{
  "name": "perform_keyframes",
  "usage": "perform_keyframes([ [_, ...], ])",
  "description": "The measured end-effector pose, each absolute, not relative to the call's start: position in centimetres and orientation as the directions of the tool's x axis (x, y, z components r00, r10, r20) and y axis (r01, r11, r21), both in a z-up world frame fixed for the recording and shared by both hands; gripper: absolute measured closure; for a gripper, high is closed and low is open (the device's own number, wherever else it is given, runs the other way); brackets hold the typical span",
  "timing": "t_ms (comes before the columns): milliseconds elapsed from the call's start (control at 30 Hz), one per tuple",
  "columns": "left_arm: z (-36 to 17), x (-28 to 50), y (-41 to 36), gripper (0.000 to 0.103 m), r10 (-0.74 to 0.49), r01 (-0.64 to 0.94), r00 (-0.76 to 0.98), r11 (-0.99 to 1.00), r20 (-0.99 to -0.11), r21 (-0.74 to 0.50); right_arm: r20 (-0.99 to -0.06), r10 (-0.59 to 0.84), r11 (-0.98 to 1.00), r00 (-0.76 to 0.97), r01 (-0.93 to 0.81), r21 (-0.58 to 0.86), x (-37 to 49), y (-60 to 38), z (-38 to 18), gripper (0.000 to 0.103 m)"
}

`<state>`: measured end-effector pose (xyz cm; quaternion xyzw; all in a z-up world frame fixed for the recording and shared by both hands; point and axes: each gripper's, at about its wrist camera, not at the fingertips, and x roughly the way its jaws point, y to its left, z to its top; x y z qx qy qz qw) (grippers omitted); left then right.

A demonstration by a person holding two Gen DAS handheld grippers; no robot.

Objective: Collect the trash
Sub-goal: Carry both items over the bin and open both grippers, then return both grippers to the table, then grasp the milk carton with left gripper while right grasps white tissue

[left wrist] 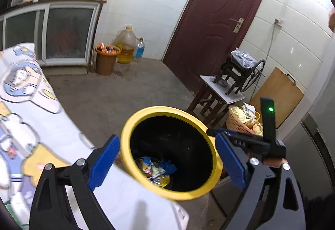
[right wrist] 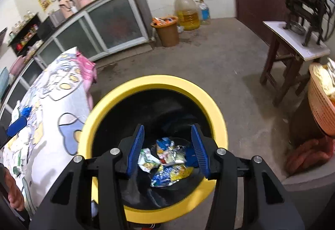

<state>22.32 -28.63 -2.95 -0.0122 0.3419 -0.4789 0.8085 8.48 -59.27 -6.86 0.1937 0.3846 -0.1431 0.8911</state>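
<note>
A yellow-rimmed bin [left wrist: 146,112] [right wrist: 159,81] with a black inside stands on the floor beside the table. Crumpled wrappers [left wrist: 155,169] [right wrist: 167,158] lie at its bottom. My right gripper [right wrist: 168,127] hangs over the bin mouth, pointing down into it, its blue pads apart with nothing between them. My left gripper [left wrist: 166,139] is open wide above the table's edge next to the bin, and it is empty too. On the cartoon-print tablecloth [left wrist: 31,125] [right wrist: 52,108], a small blue scrap [right wrist: 26,110] and a wrapper lie at the far left.
A brown bucket [left wrist: 105,60] full of packets and an oil jug [left wrist: 125,43] stand by the glass-front cabinet. A wooden stool [left wrist: 222,87] carrying a black hand-crank machine and an orange basket [left wrist: 240,123] sit right of the bin. A dark red door [left wrist: 219,10] is behind them.
</note>
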Motion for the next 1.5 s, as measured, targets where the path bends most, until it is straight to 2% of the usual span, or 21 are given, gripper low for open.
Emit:
perform_keyframes([
  [267,0.0,19.7,-17.0,0.014,-0.768,0.786,0.411,0.571,-0.491,-0.237,-0.662,0.025,0.976,0.749,0.124,0.177,11.9,-51.3,-3.4,0.057],
  [467,0.8,18.5,-8.7,0.011,-0.719,0.795,0.465,0.596,-0.516,-0.114,-0.627,0.229,0.973,0.745,-0.177,0.145,15.1,-42.4,-1.4,0.057],
  [667,-0.2,19.4,-3.5,0.011,-0.686,0.79,0.461,0.606,-0.562,-0.093,-0.631,0.362,0.92,0.686,-0.374,0.121,18.2,-35.1,-0.6,0.056],
  [833,-2.3,20.8,-2.6,0.011,-0.692,0.791,0.413,0.594,-0.592,-0.144,-0.665,0.412,0.873,0.623,-0.48,0.091,20.4,-30.2,-0.8,0.056],
  [967,-3.3,21.6,-3.3,0.011,-0.68,0.809,0.385,0.574,-0.624,-0.128,-0.701,0.431,0.828,0.567,-0.558,0.058,21.6,-27.5,-1.5,0.055],
  [1133,-3.5,22.7,-3.8,0.011,-0.684,0.847,0.306,0.513,-0.662,-0.138,-0.737,0.474,0.764,0.481,-0.641,0.073,23.1,-25.6,-2.0,0.049],
  [1367,-4.9,24.9,-4.3,0.011,-0.664,0.86,0.204,0.472,-0.719,-0.192,-0.776,0.473,0.746,0.416,-0.657,0.102,26.5,-24.0,-3.4,0.049],
  [1500,-5.4,26.0,-4.7,0.011,-0.673,0.858,0.17,0.461,-0.72,-0.228,-0.801,0.46,0.738,0.383,-0.667,0.104,28.0,-22.9,-4.4,0.049],
])
